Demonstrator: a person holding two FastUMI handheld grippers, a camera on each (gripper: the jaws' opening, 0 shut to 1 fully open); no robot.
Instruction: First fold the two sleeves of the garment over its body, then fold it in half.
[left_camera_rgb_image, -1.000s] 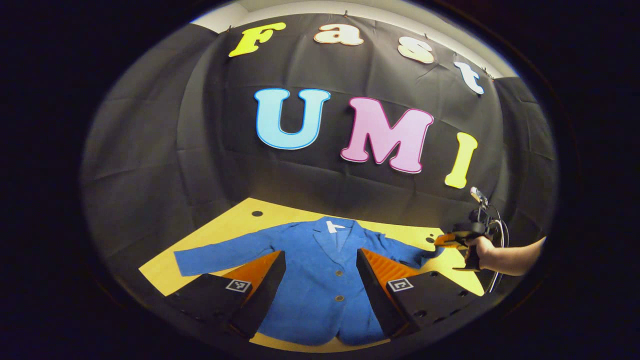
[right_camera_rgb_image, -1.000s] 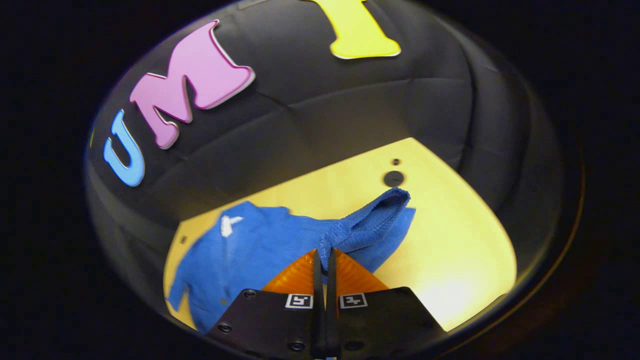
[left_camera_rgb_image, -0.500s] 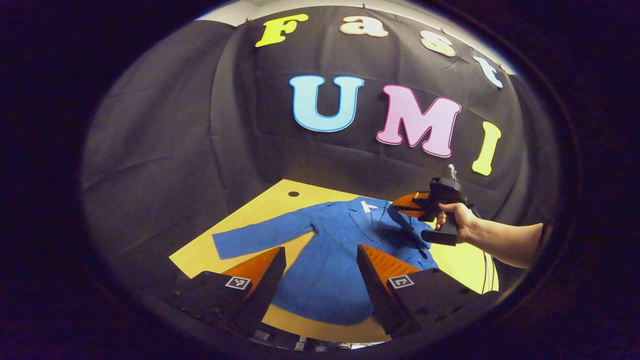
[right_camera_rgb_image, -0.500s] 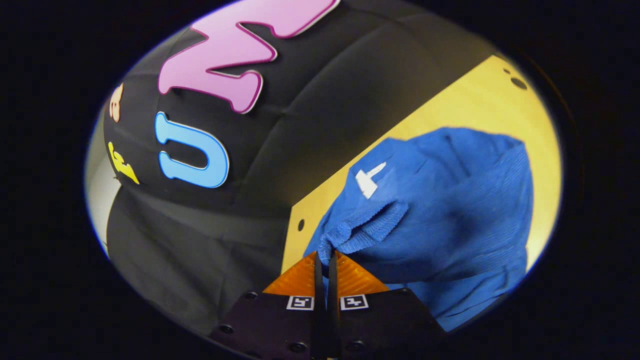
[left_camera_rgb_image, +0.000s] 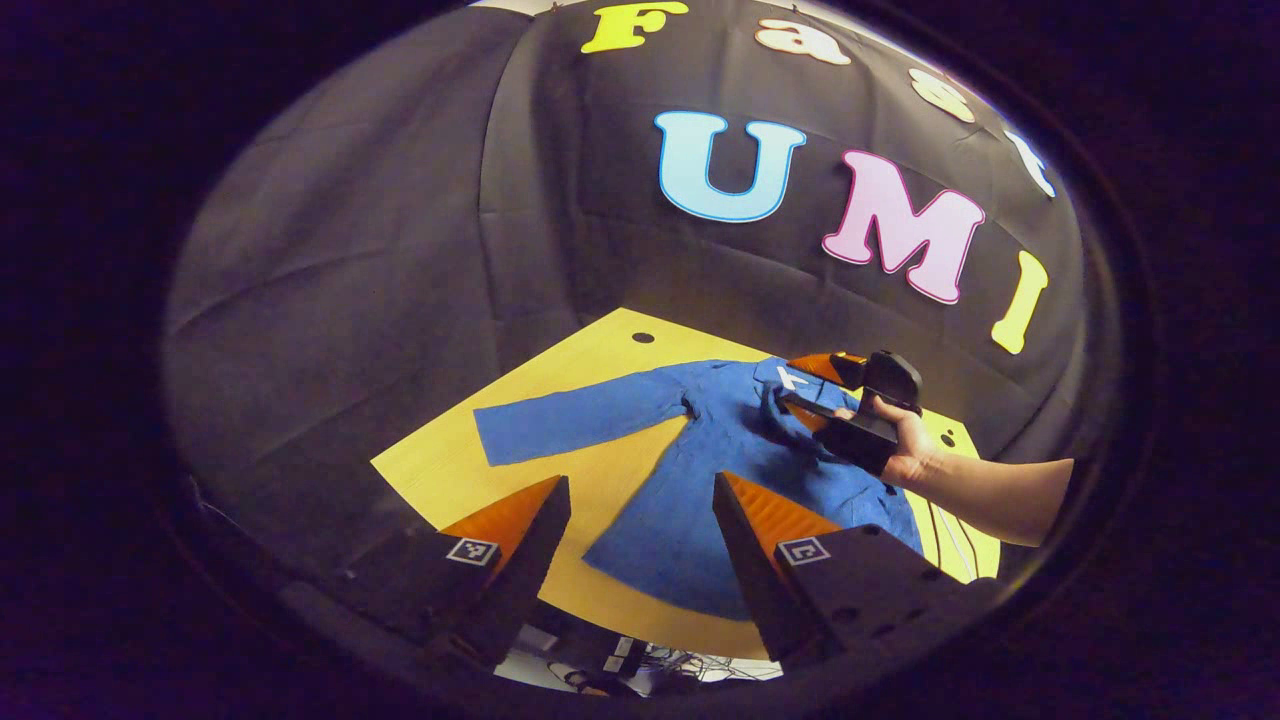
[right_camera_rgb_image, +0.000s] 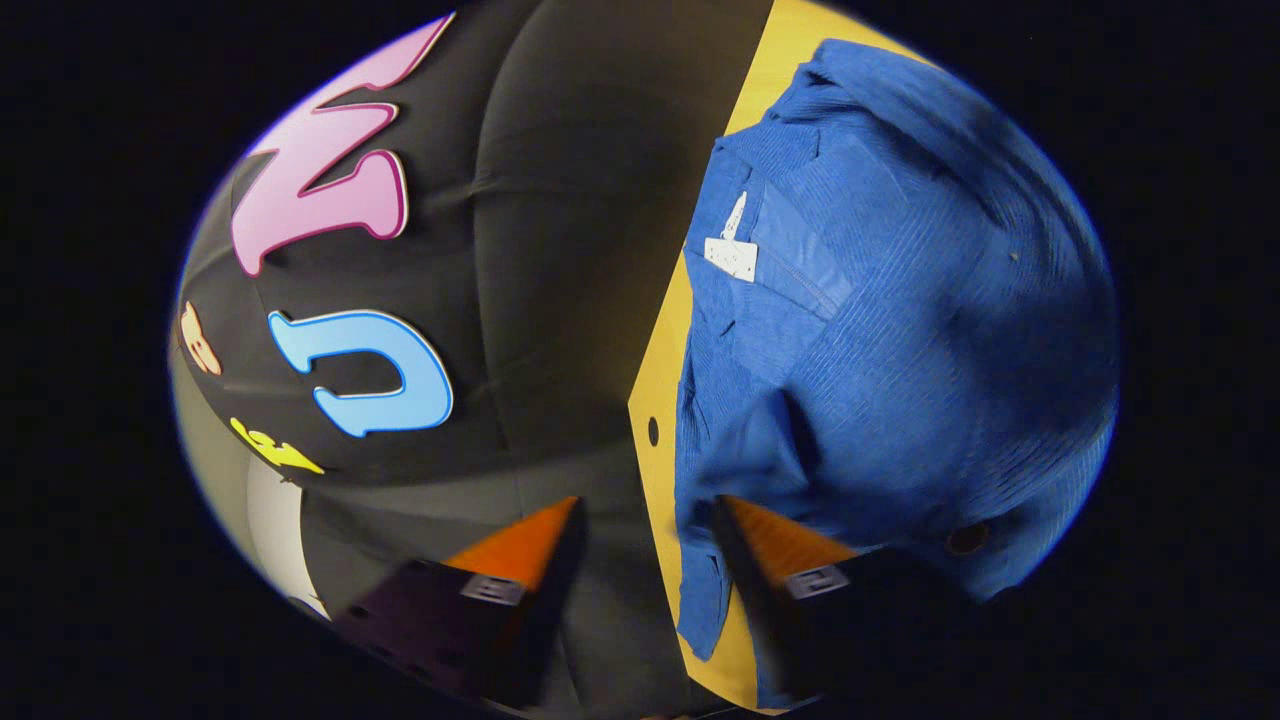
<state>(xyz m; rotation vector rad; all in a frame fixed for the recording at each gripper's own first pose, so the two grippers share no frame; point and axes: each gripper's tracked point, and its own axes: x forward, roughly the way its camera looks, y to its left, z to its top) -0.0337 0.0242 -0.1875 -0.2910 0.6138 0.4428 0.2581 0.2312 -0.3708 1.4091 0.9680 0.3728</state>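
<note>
Now the right gripper (right_camera_rgb_image: 640, 520) has let go: its jaws, clamped on the cuff a moment ago, stand apart over the blue corduroy jacket (left_camera_rgb_image: 700, 480) on the yellow table (left_camera_rgb_image: 440, 470). One sleeve lies folded; the left gripper (left_camera_rgb_image: 640, 500) hovers agape.

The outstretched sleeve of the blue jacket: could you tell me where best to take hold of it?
Probably at the cuff end of the outstretched sleeve: it lies flat on the yellow table, pointing away from the jacket body. The open left gripper could approach from that outer side.
</note>
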